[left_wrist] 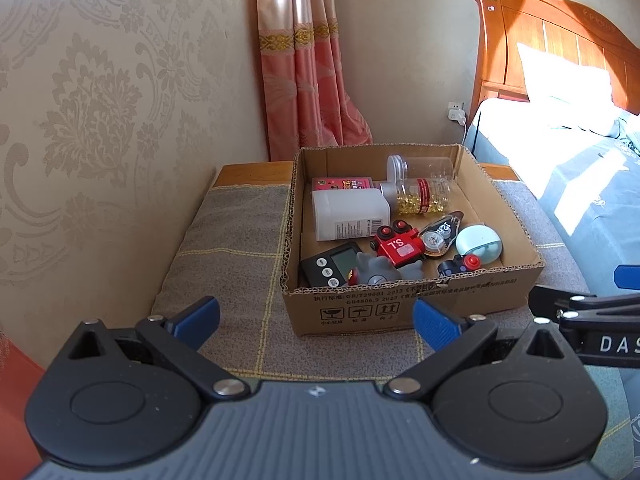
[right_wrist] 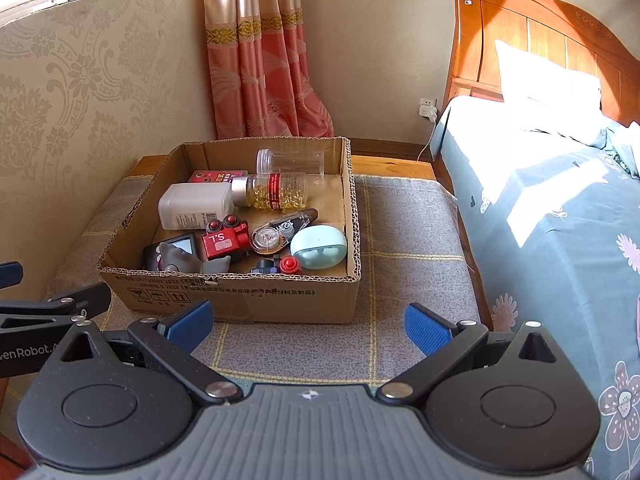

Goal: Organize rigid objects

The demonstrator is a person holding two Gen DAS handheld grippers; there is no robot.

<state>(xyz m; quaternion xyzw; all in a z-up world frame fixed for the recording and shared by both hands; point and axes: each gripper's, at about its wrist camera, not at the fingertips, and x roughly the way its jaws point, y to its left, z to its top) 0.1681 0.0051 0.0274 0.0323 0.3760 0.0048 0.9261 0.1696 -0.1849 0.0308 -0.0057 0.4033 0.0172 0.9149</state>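
Right now you are holding both grippers low over the table point(left_wrist: 224, 264), near its front. Your left gripper point(left_wrist: 316, 318) and your right gripper point(right_wrist: 308, 322) are both spread wide, holding nothing. Just past them the cardboard box point(right_wrist: 280, 300) is sitting on the gray cloth. Inside, the red toy train point(right_wrist: 224, 242), mint case point(right_wrist: 318, 248), white bottle point(right_wrist: 194, 204) and pill bottle point(right_wrist: 276, 196) are lying close together.
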